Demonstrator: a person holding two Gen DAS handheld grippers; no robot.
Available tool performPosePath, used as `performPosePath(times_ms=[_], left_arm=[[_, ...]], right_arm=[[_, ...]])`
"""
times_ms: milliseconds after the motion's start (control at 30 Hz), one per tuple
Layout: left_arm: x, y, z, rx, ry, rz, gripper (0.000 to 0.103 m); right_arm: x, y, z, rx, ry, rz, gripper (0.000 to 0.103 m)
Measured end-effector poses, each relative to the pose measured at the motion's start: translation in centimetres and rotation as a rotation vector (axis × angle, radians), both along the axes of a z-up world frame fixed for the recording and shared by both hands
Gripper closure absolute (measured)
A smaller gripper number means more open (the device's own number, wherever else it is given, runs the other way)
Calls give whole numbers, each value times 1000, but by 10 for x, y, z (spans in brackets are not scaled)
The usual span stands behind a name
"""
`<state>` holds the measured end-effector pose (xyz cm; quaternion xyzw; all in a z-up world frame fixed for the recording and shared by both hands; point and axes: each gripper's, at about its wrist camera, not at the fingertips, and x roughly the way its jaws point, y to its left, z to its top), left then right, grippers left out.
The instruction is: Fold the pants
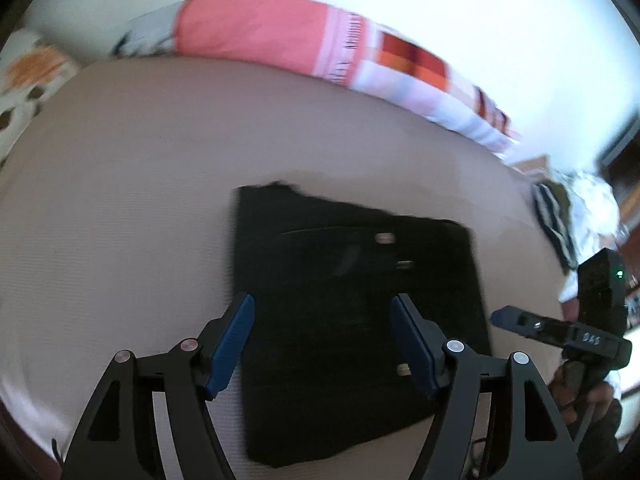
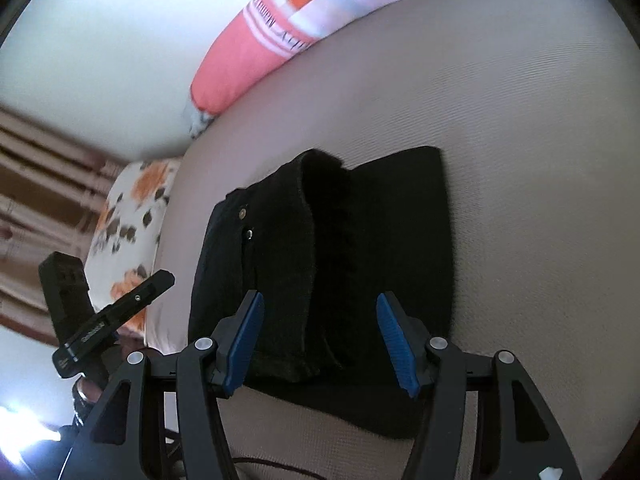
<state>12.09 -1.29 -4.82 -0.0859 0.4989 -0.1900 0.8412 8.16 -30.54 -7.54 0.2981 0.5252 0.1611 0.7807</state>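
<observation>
The black pants [image 1: 352, 264] lie folded into a compact rectangle on the beige bed [image 1: 132, 184], with metal rivets showing on top. My left gripper [image 1: 324, 300] hovers over their near part, open, with nothing pinched between the blue pads. In the right wrist view the pants [image 2: 372, 216] show a raised folded layer on their left half. My right gripper [image 2: 320, 297] stands open above their near edge, the cloth lying under the gap. Each gripper appears in the other's view: the right gripper [image 1: 516, 318] off the pants' right side, the left gripper [image 2: 160, 280] off their left side.
A pink and orange striped blanket [image 1: 260, 28] runs along the bed's far edge by a white wall. A floral pillow [image 2: 128, 220] sits at one end. A heap of striped and white clothes [image 1: 568, 216] lies at the other end. A hand [image 1: 576, 392] holds the right gripper.
</observation>
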Motion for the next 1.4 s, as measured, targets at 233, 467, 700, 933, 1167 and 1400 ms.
performPosePath(times_ms=[233, 467, 700, 933, 1167, 1400], left_arm=[[-2, 39, -20, -8, 52, 99, 32], [4, 49, -33, -13, 98, 141, 32], [9, 41, -35, -4, 113, 137, 32], [19, 26, -21, 5, 74, 101, 32], [29, 1, -10, 40, 26, 39, 32], [42, -23, -42, 158, 65, -23, 32]], right_arm=[[35, 3, -27, -8, 54, 35, 44], [58, 3, -39, 95, 12, 25, 45], [67, 7, -41, 173, 20, 6, 87], [39, 11, 18, 116, -76, -42, 93], [17, -31, -2, 57, -20, -167, 93], [18, -40, -41, -24, 46, -195, 81]])
